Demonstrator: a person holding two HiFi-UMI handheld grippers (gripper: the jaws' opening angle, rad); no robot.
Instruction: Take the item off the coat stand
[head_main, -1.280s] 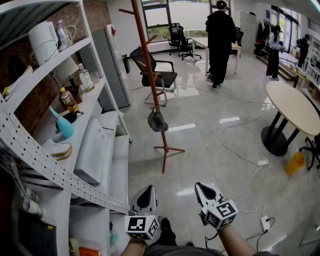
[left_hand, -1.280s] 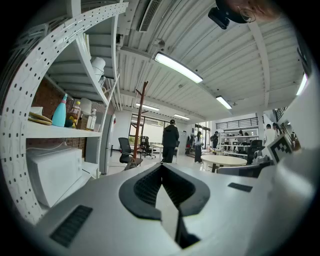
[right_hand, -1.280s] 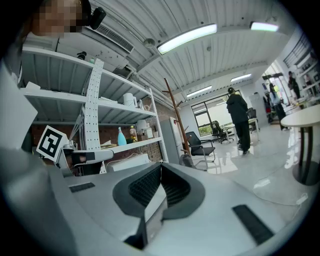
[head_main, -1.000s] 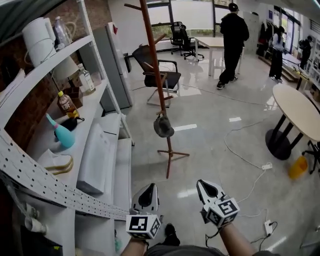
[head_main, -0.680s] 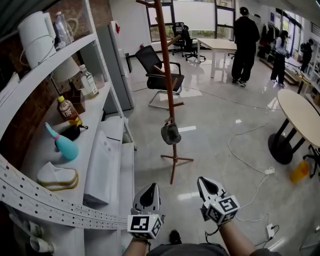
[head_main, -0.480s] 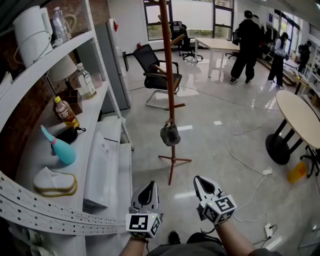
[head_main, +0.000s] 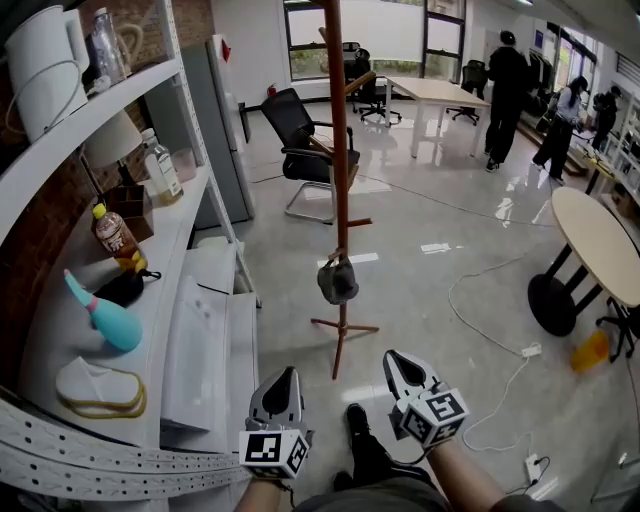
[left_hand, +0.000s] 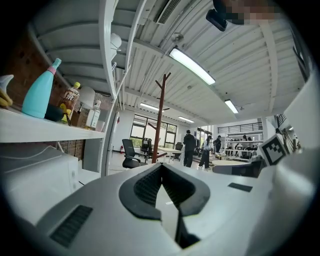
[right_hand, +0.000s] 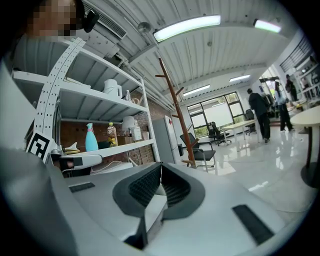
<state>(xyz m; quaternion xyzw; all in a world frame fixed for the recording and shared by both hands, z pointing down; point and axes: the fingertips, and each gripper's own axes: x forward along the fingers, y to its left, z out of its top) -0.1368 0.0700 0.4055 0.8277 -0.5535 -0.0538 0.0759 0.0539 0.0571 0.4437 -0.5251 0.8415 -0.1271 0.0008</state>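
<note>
Grey cap (head_main: 338, 283) hangs low on the wooden stand (head_main: 338, 150), well ahead of the left hand-held gripper (head_main: 283, 376) and right hand-held gripper (head_main: 396, 361), both closed, empty.

Pretty clearly an open-plan office: swivel chairs (head_main: 300, 125), a long desk (head_main: 438, 92) and a round table (head_main: 600, 240) are spread over a glossy tiled floor (head_main: 430, 200), big windows (head_main: 385, 25) are seen at the back, and a coat stand (head_main: 338, 150) is parked in the middle.

glossy grey tiled floor (head_main: 430, 215): bears brown wooden coat stand (head_main: 338, 120), black office chair (head_main: 300, 130), white power strip (head_main: 527, 350).
</note>
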